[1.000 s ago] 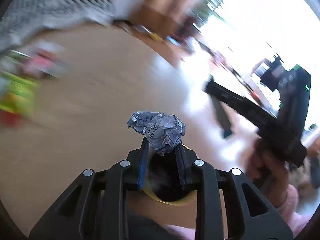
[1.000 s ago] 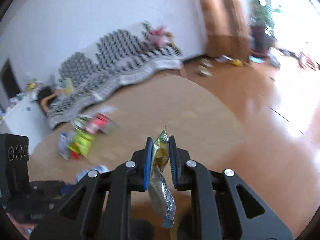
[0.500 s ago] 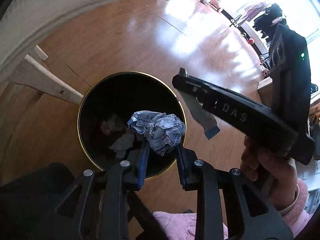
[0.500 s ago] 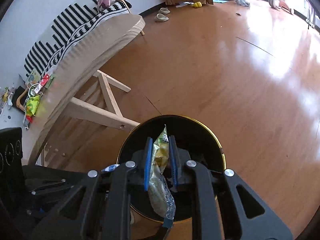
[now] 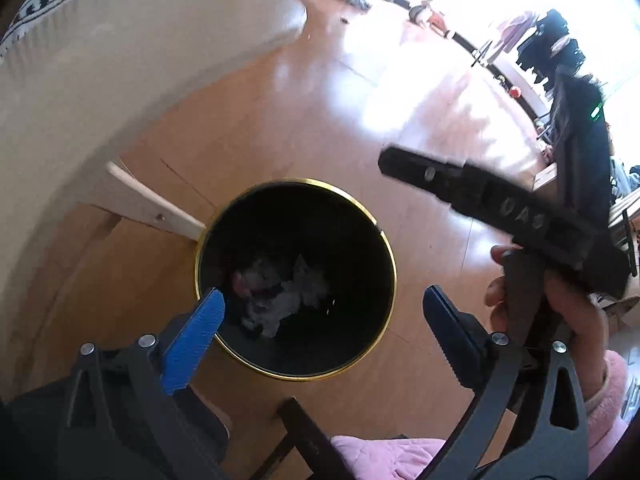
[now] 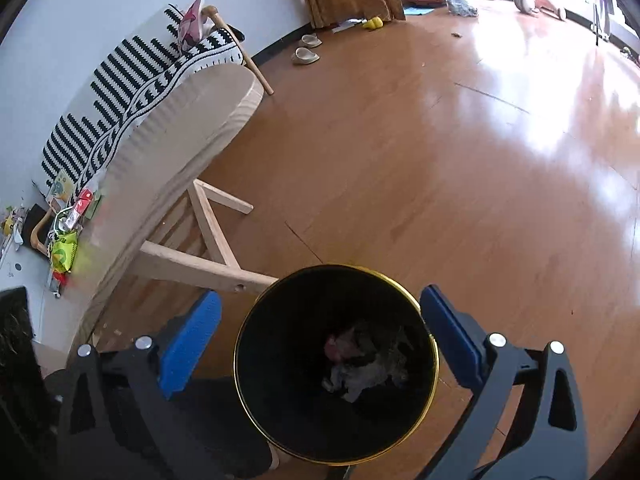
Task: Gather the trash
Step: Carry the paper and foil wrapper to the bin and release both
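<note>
From the left wrist I see my left gripper point(image 5: 324, 312) released, jaws just opened and empty, over the bin point(image 5: 248, 360), trash point(image 5: 280, 296) lying below inside. From the right wrist, my right gripper point(image 6: 320, 320) has also just opened empty above the bin; remaining wrappers point(image 6: 64, 252) sit far left on the table point(image 6: 192, 112), nearer my left hand, I judge.

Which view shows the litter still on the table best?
The right wrist view: the wrappers lie in sight on the far end of the table, small but with clear colours. The left wrist view shows only the table's bare top; the wrappers fall outside it.
</note>
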